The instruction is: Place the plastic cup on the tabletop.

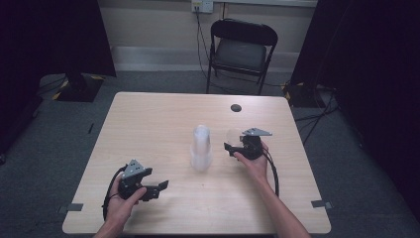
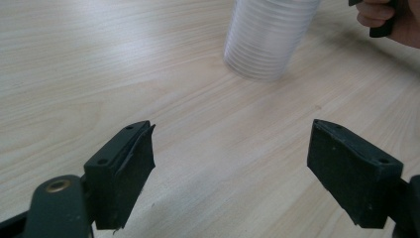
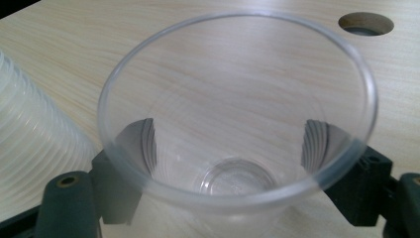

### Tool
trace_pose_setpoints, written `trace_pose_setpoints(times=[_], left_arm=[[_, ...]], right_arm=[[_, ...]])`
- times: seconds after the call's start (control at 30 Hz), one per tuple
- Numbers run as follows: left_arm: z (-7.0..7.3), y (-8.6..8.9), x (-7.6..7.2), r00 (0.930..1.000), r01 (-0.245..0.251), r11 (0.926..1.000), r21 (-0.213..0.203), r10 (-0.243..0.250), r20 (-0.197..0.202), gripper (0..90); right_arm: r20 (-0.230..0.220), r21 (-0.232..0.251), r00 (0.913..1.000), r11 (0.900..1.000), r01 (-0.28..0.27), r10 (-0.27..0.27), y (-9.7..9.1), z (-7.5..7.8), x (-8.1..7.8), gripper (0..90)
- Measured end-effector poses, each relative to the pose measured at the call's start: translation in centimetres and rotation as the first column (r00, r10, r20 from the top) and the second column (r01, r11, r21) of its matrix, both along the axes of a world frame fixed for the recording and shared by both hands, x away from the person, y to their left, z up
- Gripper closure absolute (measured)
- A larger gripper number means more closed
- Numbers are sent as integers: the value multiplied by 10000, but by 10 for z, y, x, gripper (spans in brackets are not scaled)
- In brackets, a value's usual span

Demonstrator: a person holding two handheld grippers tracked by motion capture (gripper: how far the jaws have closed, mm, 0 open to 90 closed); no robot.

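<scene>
- Where the pale wooden surface [image 1: 148,129] spreads widest, a black folding chair [image 1: 241,49] stands behind it.
- At its middle stands a stack of clear cups [image 1: 201,148].
- Just right of the stack, the right gripper [image 3: 230,163] clasps a single clear cup [image 3: 237,114] between its jaws.
- Near the front left edge, the left gripper [image 2: 230,171] hovers, jaws wide and empty.

Right gripper [image 3: 228,148]: jaws either side of clear plastic cup [image 3: 237,119], mouth toward camera, both pressing its ribbed wall. Ribbed cup stack [image 3: 34,144] at left. Round hole [image 3: 366,23] in wooden table [image 3: 74,44]
</scene>
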State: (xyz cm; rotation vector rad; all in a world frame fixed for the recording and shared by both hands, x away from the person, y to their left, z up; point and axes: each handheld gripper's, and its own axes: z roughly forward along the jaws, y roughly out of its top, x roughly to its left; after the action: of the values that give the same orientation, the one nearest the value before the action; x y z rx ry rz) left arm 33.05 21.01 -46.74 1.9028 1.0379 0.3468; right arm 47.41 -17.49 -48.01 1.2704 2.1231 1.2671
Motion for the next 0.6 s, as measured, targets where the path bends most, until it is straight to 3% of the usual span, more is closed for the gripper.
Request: trace_pose_setpoints(times=[0.6], left_arm=[[0, 10, 6, 9987, -501, 9987, -126, 499, -135, 179]], right_arm=[[-158, 83, 9998, 9999, -137, 138, -10, 3, -18, 149]])
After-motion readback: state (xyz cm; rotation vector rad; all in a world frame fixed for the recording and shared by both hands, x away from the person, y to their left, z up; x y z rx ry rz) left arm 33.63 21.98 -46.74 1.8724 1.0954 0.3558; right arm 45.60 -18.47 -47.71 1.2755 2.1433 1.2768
